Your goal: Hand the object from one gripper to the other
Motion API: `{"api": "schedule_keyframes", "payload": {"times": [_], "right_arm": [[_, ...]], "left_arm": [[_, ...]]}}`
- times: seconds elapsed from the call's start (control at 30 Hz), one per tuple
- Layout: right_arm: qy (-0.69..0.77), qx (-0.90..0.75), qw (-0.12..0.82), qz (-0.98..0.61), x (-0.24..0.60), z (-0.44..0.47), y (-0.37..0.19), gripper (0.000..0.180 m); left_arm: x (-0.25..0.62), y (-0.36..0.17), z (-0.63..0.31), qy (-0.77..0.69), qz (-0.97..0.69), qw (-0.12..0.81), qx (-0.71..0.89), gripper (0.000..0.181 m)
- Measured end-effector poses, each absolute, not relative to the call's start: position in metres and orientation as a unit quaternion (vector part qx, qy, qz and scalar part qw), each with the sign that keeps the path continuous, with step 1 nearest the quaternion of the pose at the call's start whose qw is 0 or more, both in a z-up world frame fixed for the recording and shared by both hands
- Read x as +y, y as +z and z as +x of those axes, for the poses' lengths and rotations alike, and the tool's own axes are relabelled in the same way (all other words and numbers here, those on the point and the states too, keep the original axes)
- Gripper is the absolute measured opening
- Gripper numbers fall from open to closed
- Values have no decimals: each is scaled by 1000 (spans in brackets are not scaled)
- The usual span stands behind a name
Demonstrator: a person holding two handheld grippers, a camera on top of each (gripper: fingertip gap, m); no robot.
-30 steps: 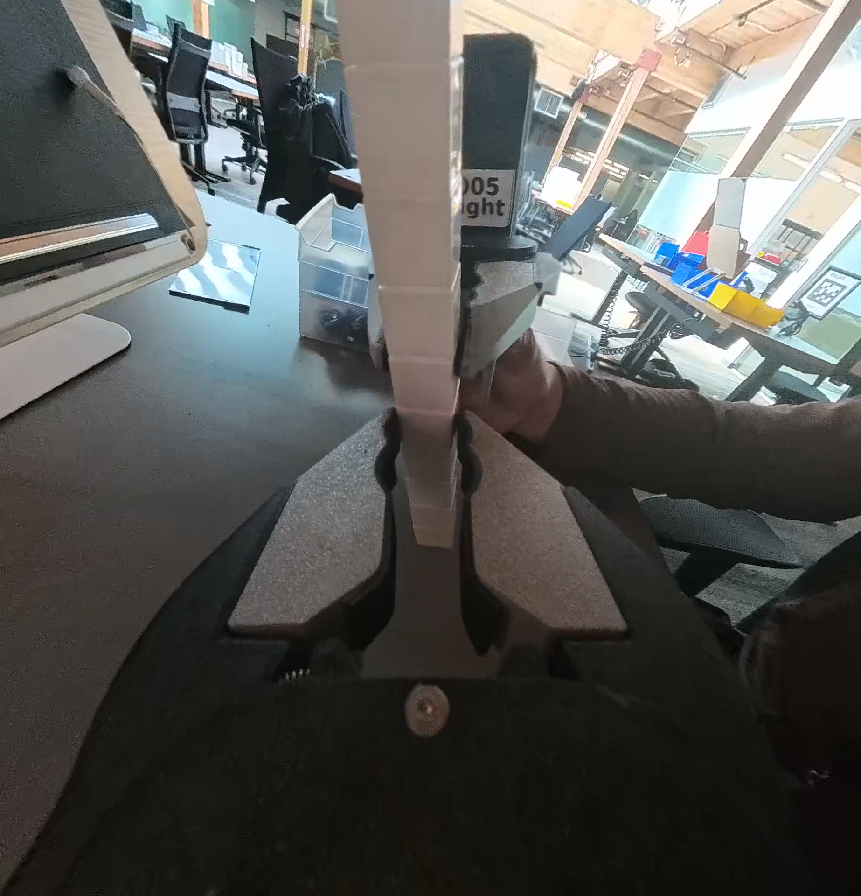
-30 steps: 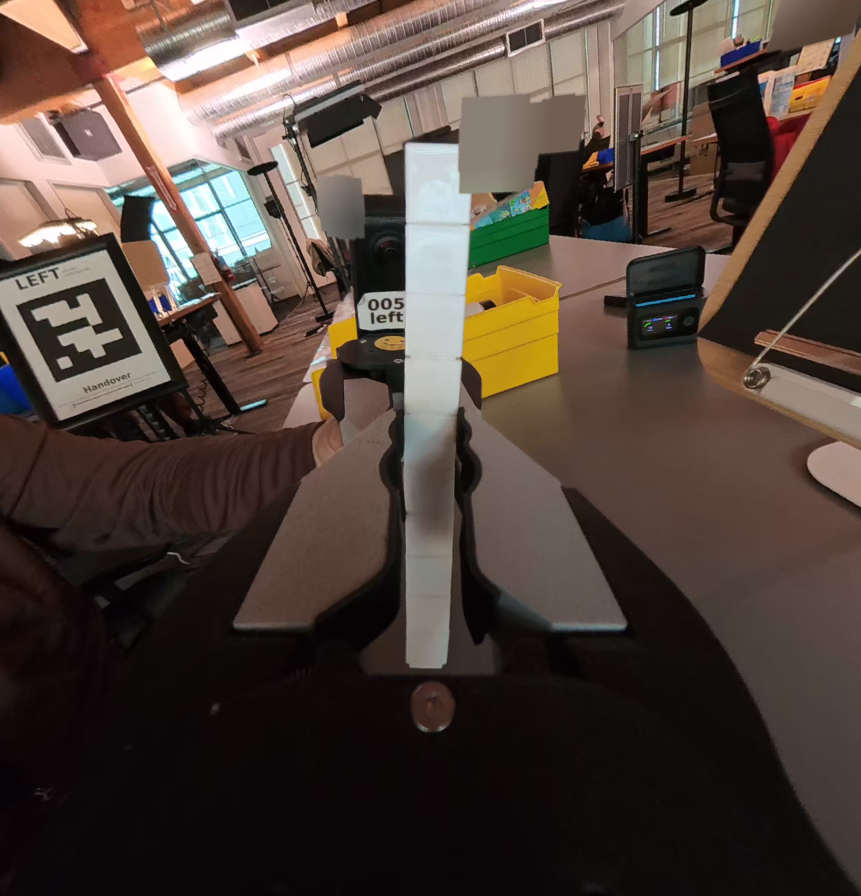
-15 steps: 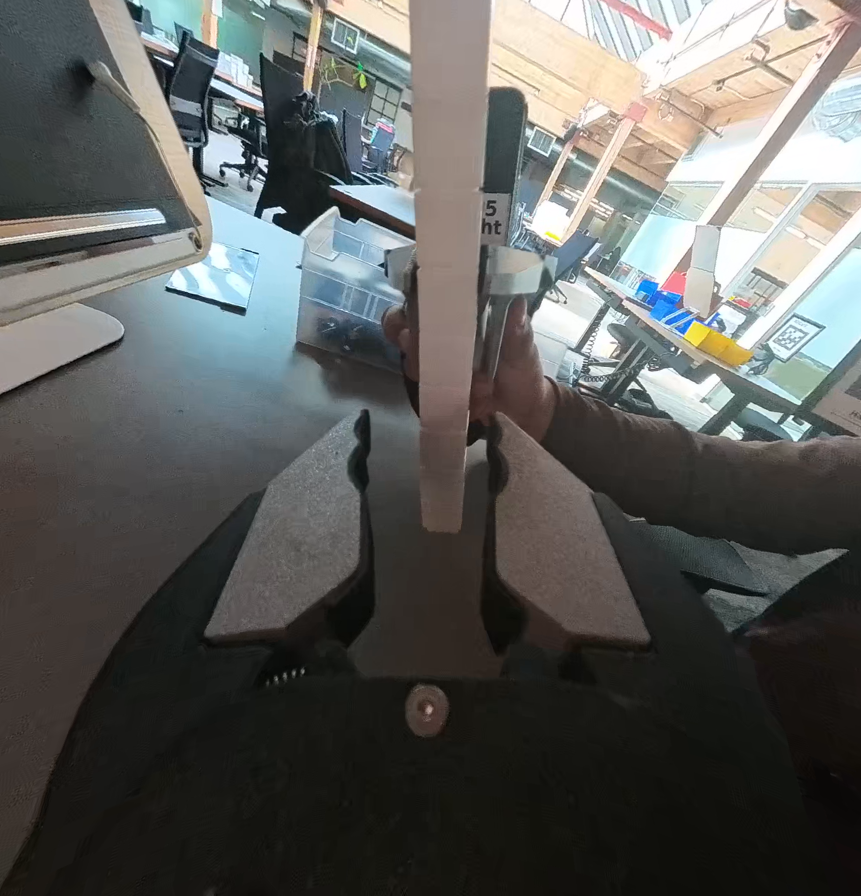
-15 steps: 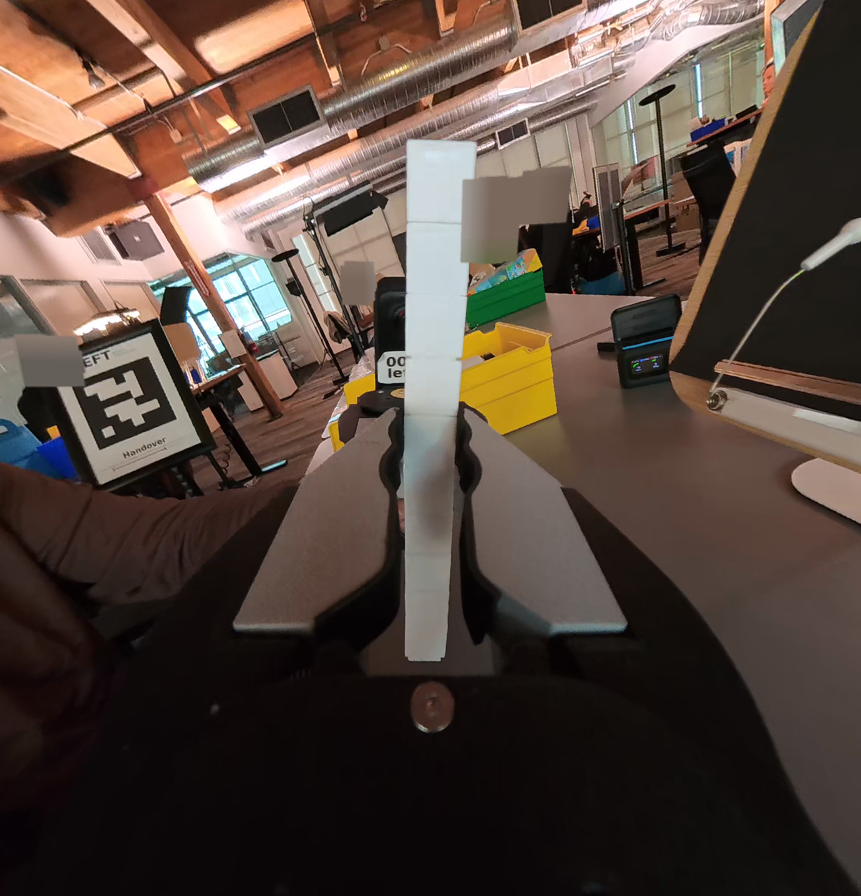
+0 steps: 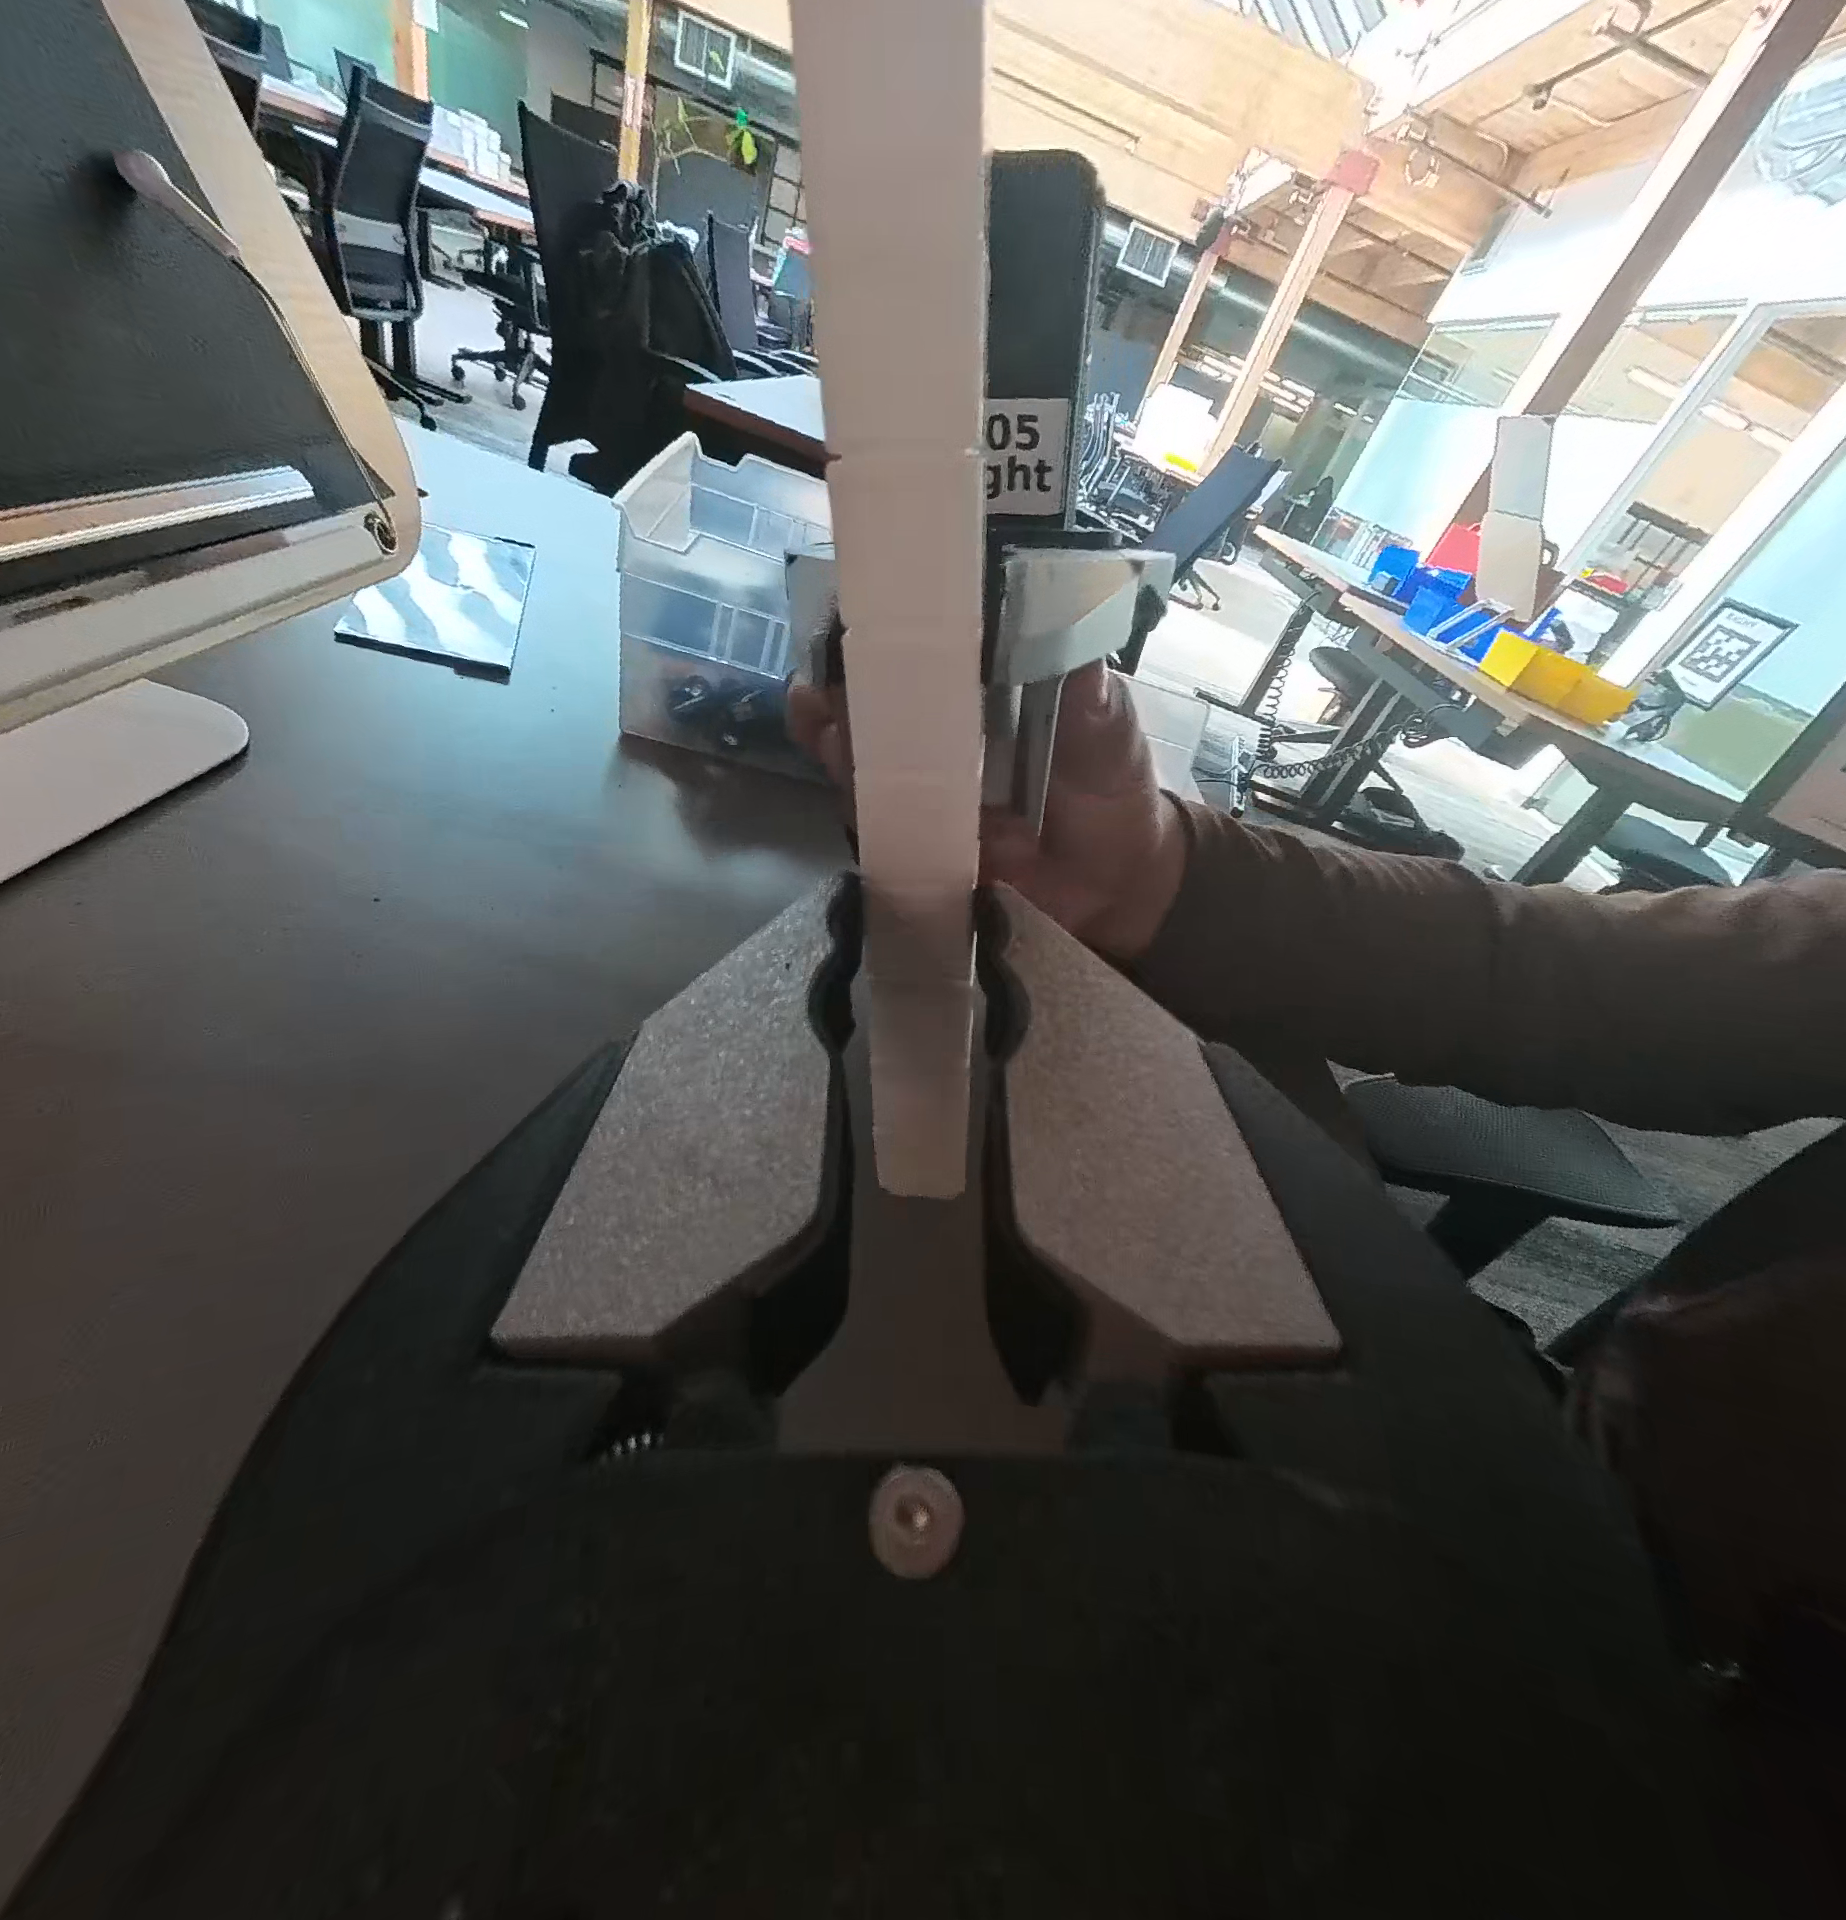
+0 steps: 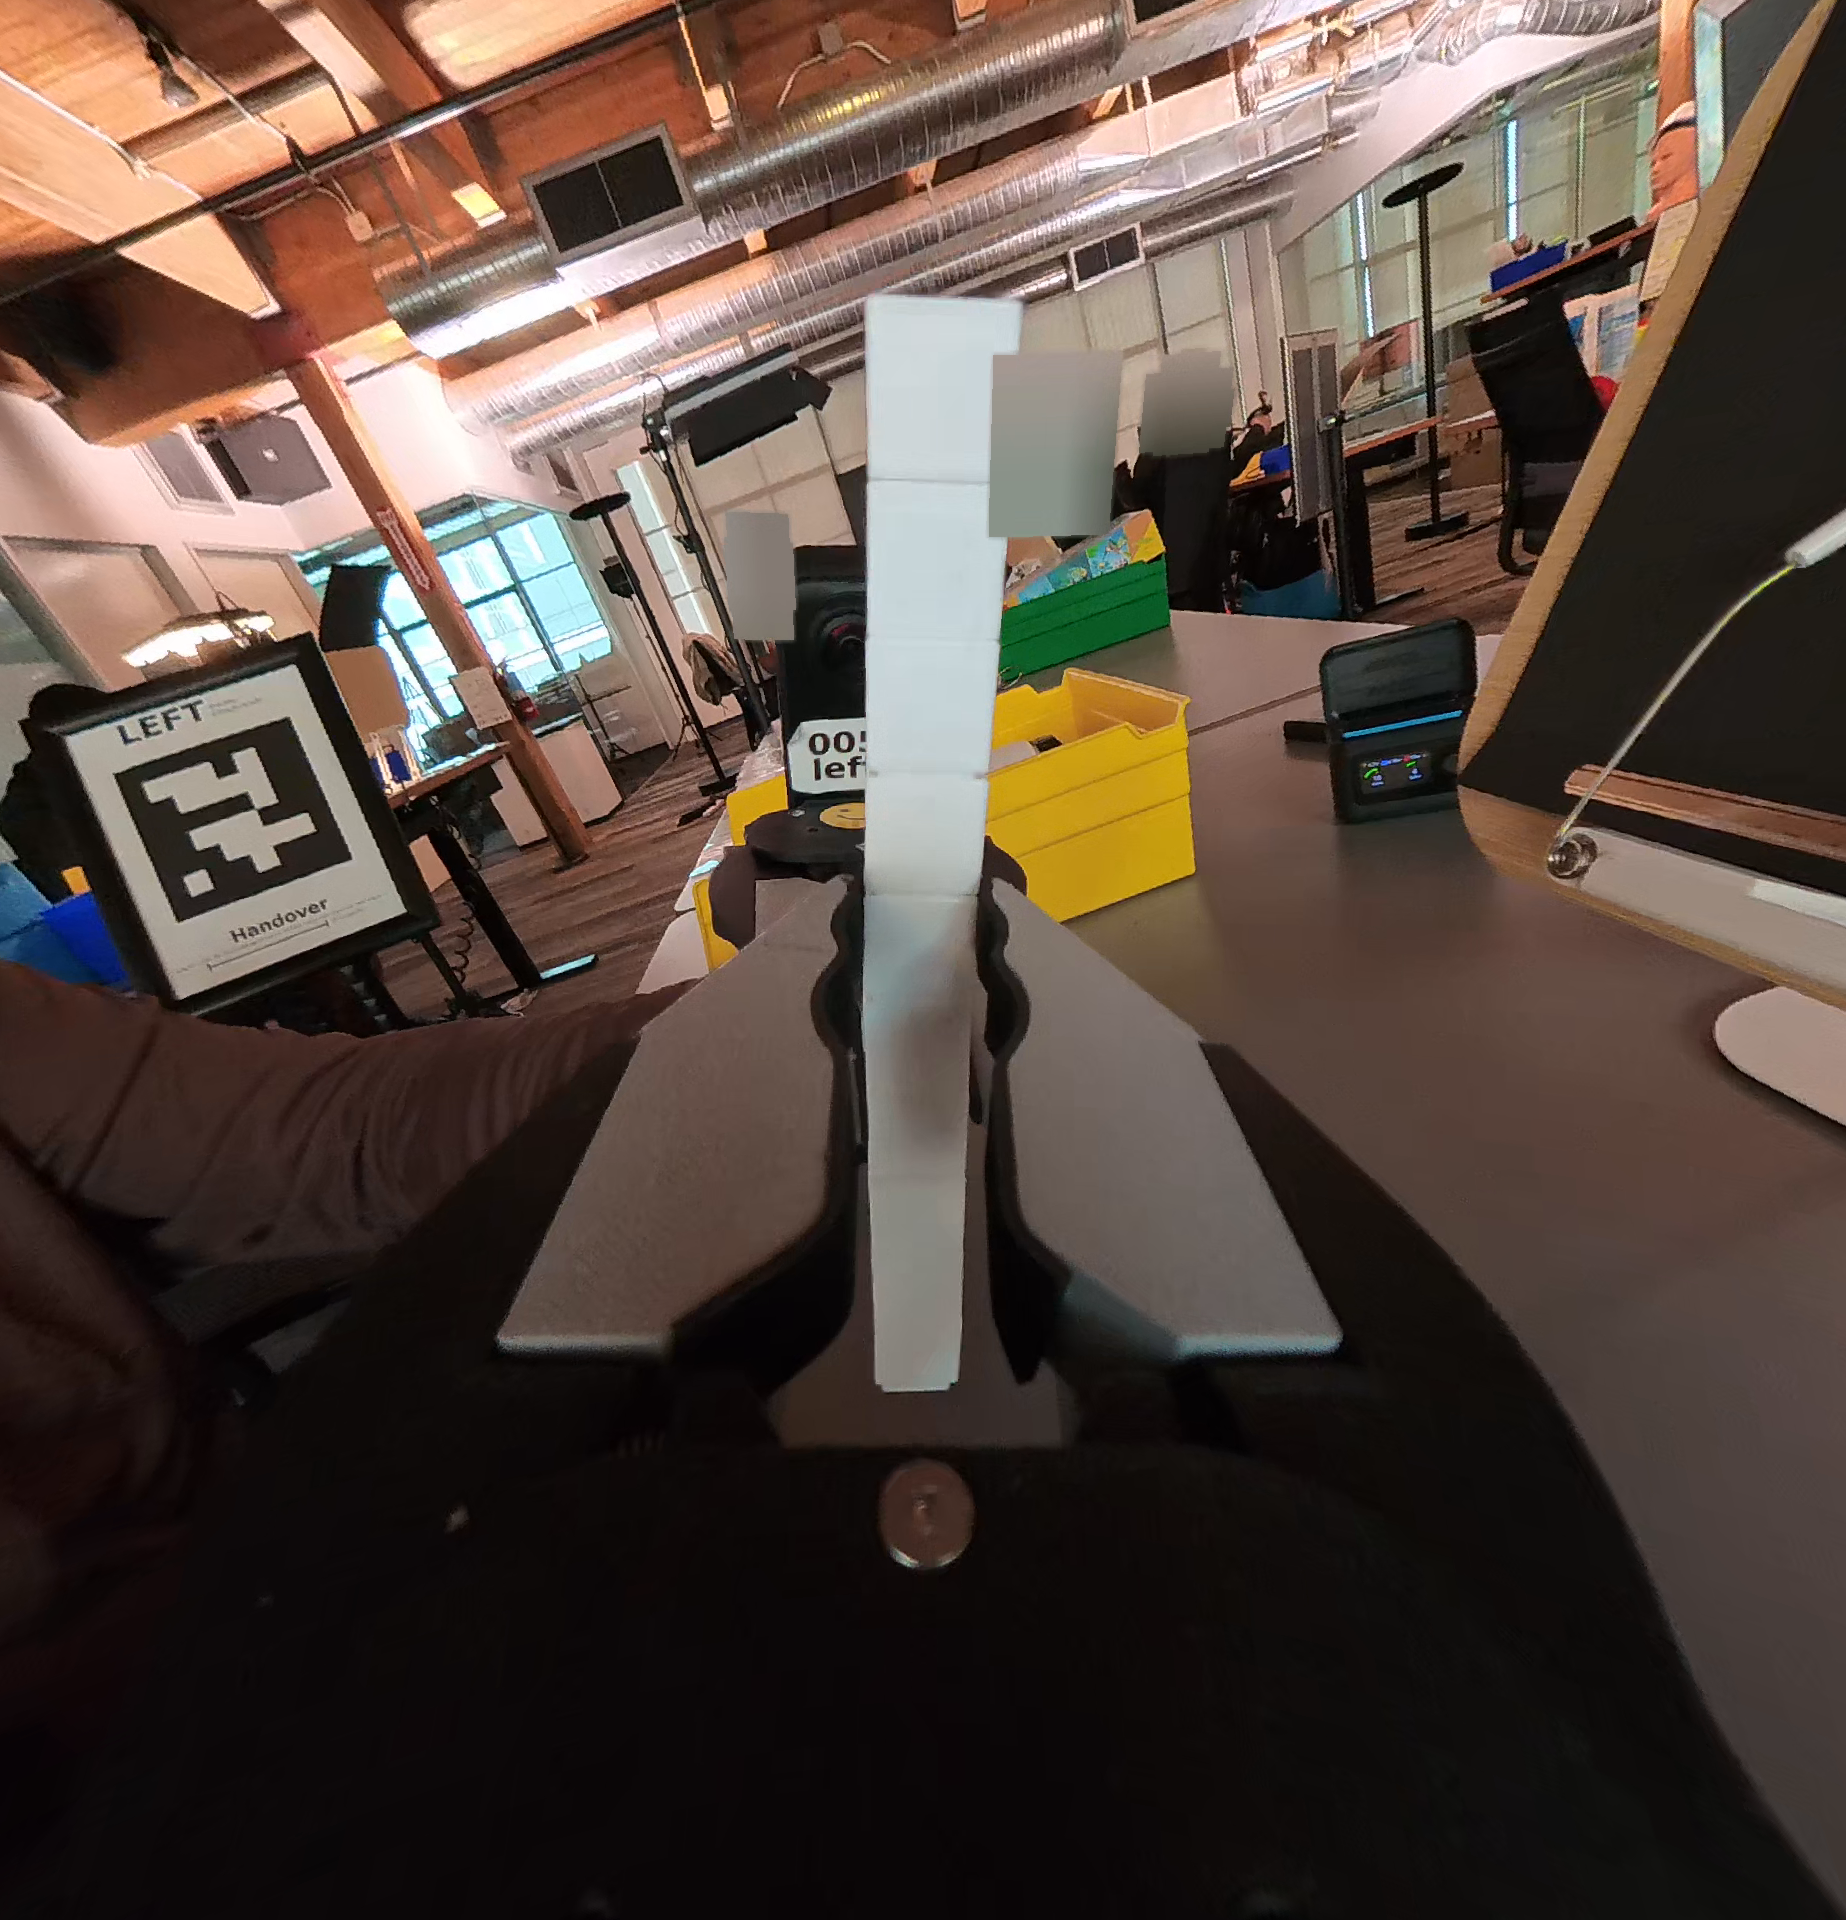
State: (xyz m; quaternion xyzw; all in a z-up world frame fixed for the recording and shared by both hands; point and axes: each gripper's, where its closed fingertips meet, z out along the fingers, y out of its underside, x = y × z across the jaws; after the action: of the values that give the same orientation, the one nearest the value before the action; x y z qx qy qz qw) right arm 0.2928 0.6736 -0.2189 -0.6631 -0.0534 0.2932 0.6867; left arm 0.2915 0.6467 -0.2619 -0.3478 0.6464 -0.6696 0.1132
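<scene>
A long white segmented bar [image 5: 914, 727] stands upright between both grippers; it also shows in the right wrist view [image 6: 924, 727]. My left gripper [image 5: 917, 904] is shut on its lower part, with the jaws pressed against both sides. My right gripper [image 6: 919, 904] is shut on the same bar from the opposite side. In the left wrist view one of the right gripper's white fingers [image 5: 1080, 613] shows just behind the bar, held by a hand [image 5: 1085, 831]. In the right wrist view the left gripper's camera body [image 6: 831, 644] is mostly hidden behind the bar.
A dark desk [image 5: 275, 987] lies below. A monitor [image 5: 119, 364] stands at the left, with a clear plastic bin [image 5: 711, 613] behind the bar. The right wrist view shows a yellow bin [image 6: 1095, 790], a small black device [image 6: 1397, 738], a monitor foot [image 6: 1812, 1060] and a framed marker sign [image 6: 233, 821]. The tips of one gripper are about 5 cm away from the tips of the other. Left tips and right tips are each some 25 cm from the monitor [image 5: 119, 364].
The left gripper held the bar a second ago, stood open half a second ago, and is now shut on it again. The right gripper stayed shut on the bar throughout.
</scene>
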Motion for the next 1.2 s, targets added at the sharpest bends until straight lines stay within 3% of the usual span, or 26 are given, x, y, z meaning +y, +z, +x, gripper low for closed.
{"api": "schedule_keyframes", "payload": {"times": [0.13,0.2,0.33,0.5,0.7,0.9,1.07,1.2], "right_arm": [[296,-61,681,-667,673,290,-220,33],[285,-65,682,-671,673,290,-221,19],[228,-108,676,-692,670,285,-221,18],[-43,-141,683,-716,668,305,-215,18],[-320,-190,569,-734,680,322,-242,19],[-369,-216,533,-730,691,309,-251,18],[-348,-241,548,-721,691,294,-250,19],[-277,-255,565,-735,686,284,-254,35]], "left_arm": [[645,-265,290,-660,-348,113,656,19],[644,-266,290,-658,-348,111,659,18],[641,-266,289,-656,-346,106,662,19],[667,-251,291,-664,-369,148,634,33],[677,-236,290,-676,-377,176,608,48],[661,-248,298,-657,-378,187,625,47],[668,-246,294,-649,-371,208,630,19],[672,-245,291,-639,-360,217,645,18]]}}
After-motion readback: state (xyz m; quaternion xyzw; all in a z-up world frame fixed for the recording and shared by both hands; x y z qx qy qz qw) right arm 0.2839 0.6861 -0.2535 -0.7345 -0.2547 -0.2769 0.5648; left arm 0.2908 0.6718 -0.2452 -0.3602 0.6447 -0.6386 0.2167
